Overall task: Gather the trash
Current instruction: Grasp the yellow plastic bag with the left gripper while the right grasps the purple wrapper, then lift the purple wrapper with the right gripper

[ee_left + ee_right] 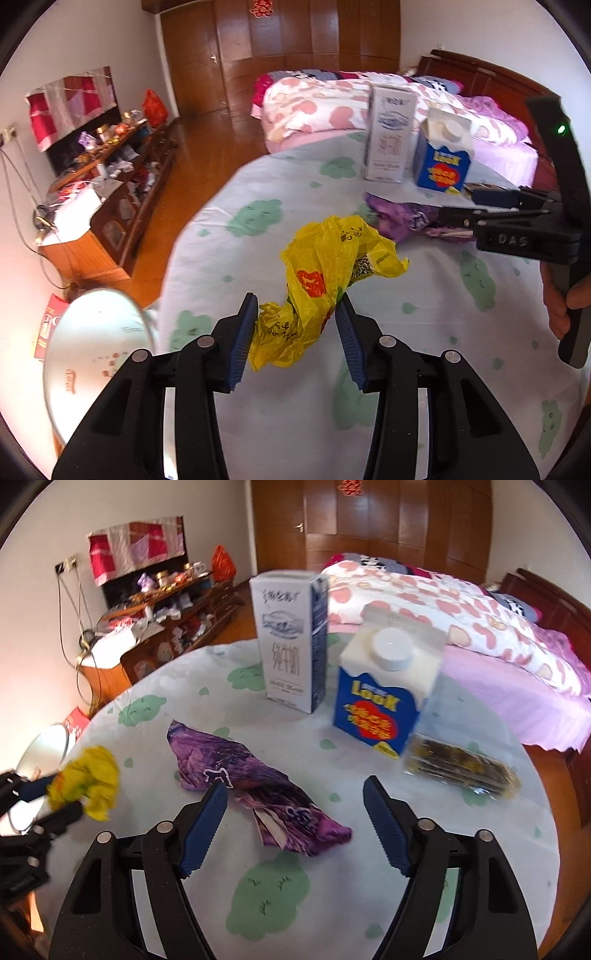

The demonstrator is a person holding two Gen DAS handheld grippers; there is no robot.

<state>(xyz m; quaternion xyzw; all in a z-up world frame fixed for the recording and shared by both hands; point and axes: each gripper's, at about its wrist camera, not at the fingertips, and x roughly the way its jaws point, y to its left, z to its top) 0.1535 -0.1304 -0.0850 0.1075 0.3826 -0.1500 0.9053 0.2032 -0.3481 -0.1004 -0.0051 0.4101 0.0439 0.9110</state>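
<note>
Over table | left gripper (pixel 297 308) clamps yellow bag (pixel 332 266) | right gripper (pixel 295 794) open

White walls (pixel 92 37) enclose the room. A brown wooden wardrobe (pixel 280 40) fills the top centre. Wooden floor (pixel 207 147) runs centre-left. A cluttered low cabinet (pixel 110 206) stands left; a bed (pixel 369 99) upper right.

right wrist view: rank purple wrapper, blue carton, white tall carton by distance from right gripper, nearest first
From the right gripper:
1. purple wrapper, crumpled on the table, partly between the open fingers, toward the left one.
2. blue carton, upright, ahead and to the right.
3. white tall carton, upright, farthest back, left of the blue carton.
</note>
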